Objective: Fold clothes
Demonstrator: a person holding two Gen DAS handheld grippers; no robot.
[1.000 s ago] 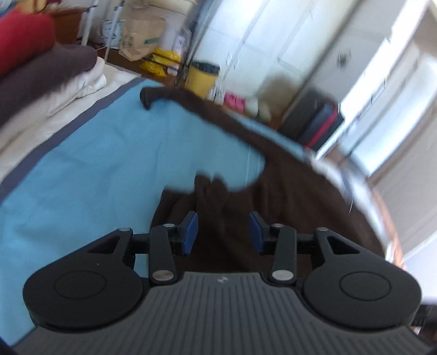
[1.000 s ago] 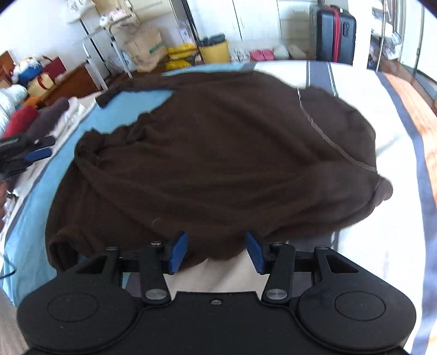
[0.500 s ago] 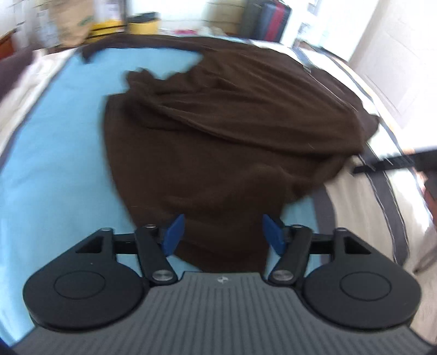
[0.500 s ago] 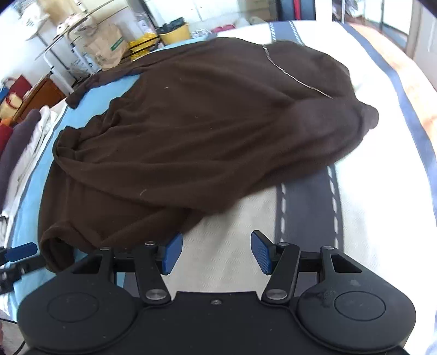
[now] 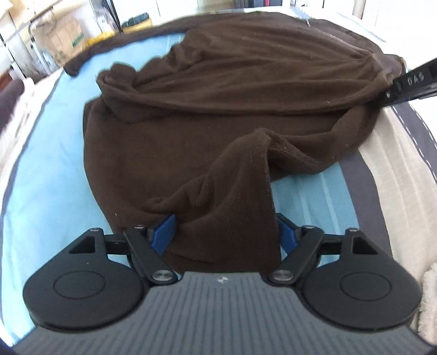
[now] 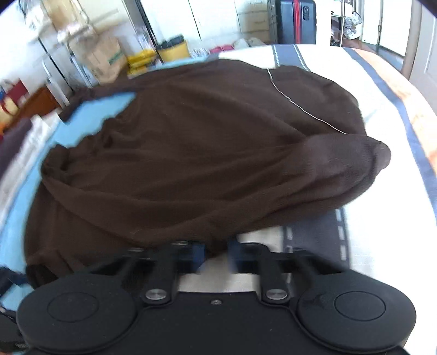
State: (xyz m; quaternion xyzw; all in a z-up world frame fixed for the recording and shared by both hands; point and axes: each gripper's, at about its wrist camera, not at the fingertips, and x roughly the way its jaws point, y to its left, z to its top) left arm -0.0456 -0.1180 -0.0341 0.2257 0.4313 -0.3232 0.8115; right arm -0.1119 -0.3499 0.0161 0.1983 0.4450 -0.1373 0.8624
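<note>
A large dark brown garment (image 5: 218, 109) lies spread and rumpled on the bed's light blue sheet (image 5: 41, 191). My left gripper (image 5: 224, 232) is open wide at its near hem, with a raised fold of the brown cloth (image 5: 237, 191) filling the space between the blue pads (image 5: 164, 232). In the right wrist view the brown garment (image 6: 191, 150) covers most of the bed. My right gripper (image 6: 216, 256) is at the hem on the other side, jaws drawn close with a small gap and the hem dipping between them; blur hides the contact. One of its black fingers (image 5: 409, 84) touches the garment's right corner.
The bed's right part is a white blanket with grey stripes (image 6: 382, 232). Folded clothes (image 6: 16, 142) are stacked along the left edge. Beyond the bed stand a yellow bin (image 6: 173, 50), a paper bag (image 6: 105, 60) and a dark suitcase (image 6: 296, 13). A white towel (image 5: 428, 300) lies near right.
My left gripper swung round and moved onto the near hem, so cloth now sits between its pads. My right gripper advanced to the hem and its jaws narrowed sharply.
</note>
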